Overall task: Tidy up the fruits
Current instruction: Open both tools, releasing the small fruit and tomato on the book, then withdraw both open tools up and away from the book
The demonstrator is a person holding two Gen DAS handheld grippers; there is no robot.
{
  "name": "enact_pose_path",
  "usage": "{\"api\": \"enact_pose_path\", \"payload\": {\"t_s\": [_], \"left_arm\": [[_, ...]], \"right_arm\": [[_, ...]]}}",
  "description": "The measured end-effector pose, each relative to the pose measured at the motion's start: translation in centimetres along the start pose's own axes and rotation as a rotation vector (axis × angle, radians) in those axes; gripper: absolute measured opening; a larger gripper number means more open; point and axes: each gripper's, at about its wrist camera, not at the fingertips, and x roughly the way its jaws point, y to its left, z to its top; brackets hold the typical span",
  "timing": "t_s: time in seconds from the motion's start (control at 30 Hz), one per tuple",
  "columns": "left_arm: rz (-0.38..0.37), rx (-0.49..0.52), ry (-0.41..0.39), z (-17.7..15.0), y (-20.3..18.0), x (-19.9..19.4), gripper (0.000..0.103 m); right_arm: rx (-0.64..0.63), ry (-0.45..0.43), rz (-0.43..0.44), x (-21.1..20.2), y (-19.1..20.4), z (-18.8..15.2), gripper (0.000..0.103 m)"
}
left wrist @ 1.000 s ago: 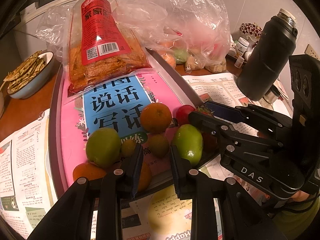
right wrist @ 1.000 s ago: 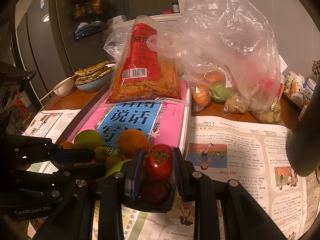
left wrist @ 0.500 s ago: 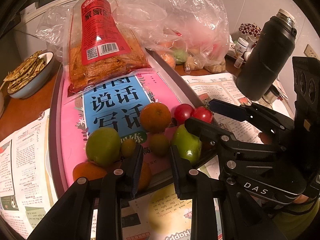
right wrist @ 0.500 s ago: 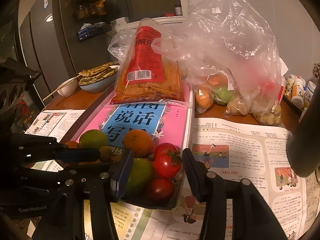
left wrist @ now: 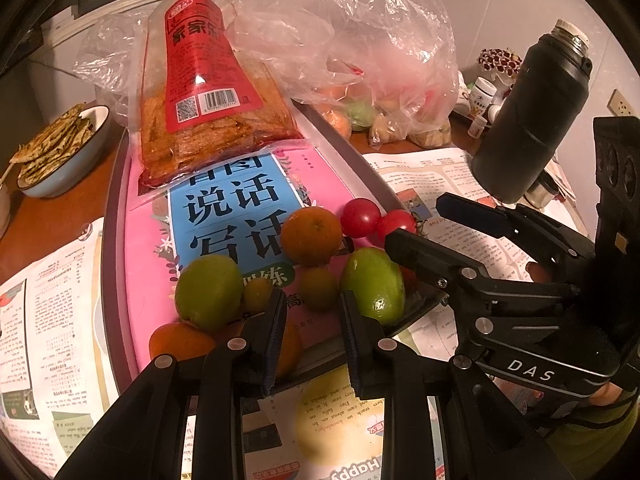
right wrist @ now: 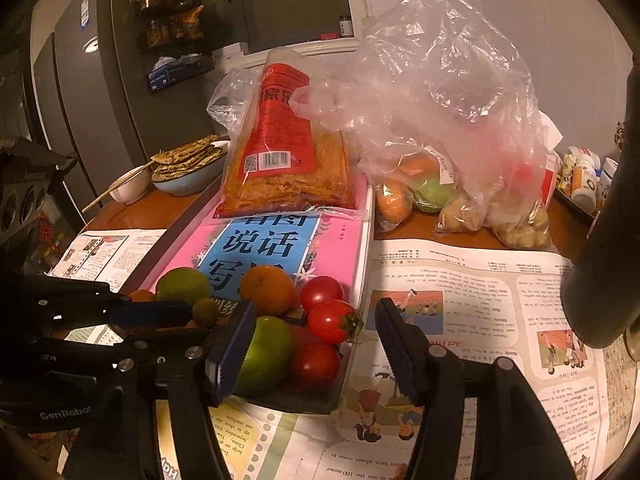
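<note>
The tray (right wrist: 366, 240), running from the frame's centre down to its lower middle in the right wrist view, holds a pink book (right wrist: 340, 248) with the loose fruit heaped at its near end; a plastic bag (right wrist: 440, 112) at upper right holds more. Of the loose pieces the green fruit (right wrist: 268, 354) is the largest: it looks firm and smooth, likely slippery, so a hold across its widest part would suit. The orange (right wrist: 268, 290) behind it seems lighter with a grippier peel. The tomatoes (right wrist: 330, 320) at the heap's right edge are the smallest, thin-skinned and easily bruised or set rolling; I would pinch one gently across the middle, clear of its stem. The right gripper (right wrist: 316, 344), low in the frame and pointing down at the heap, has just been opening; its jaws stand spread either side of the fruit, pads touching nothing as far as I can see. In the left wrist view the left gripper (left wrist: 312, 326), at lower centre, sits nearly closed and empty just short of a small fruit (left wrist: 318, 288), tilted steeply down.
</note>
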Motion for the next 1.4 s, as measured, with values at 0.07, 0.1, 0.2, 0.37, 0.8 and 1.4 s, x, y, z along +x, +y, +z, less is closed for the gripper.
{"api": "enact_pose_path", "payload": {"t_s": [0.07,0.1,0.2,0.37,0.8,1.4], "left_arm": [[0.001,-0.001,-0.005,0.0,0.1,-0.1,0.028],[0.003,-0.003,-0.007,0.0,0.1,-0.2,0.028],[0.01,-0.006,-0.015,0.0,0.2,-0.6,0.029],[0.031,-0.01,-0.054,-0.1,0.2,-2.0,0.047],[0.08,-0.054,-0.139,-1.6,0.6,-5.9,0.072],[0.161,-0.156,-0.247,-7.7,1.2,-11.0,0.074]], "right_arm": [[0.002,-0.003,-0.005,-0.2,0.0,0.0,0.065],[0.003,-0.006,-0.006,-0.3,0.0,0.0,0.066],[0.011,-0.018,-0.008,-0.9,0.0,0.0,0.073],[0.017,-0.054,-0.006,-2.7,0.2,-0.1,0.079],[0.029,-0.147,-0.001,-6.9,1.4,-0.5,0.095],[-0.024,-0.217,-0.009,-11.8,4.8,-4.5,0.102]]}}
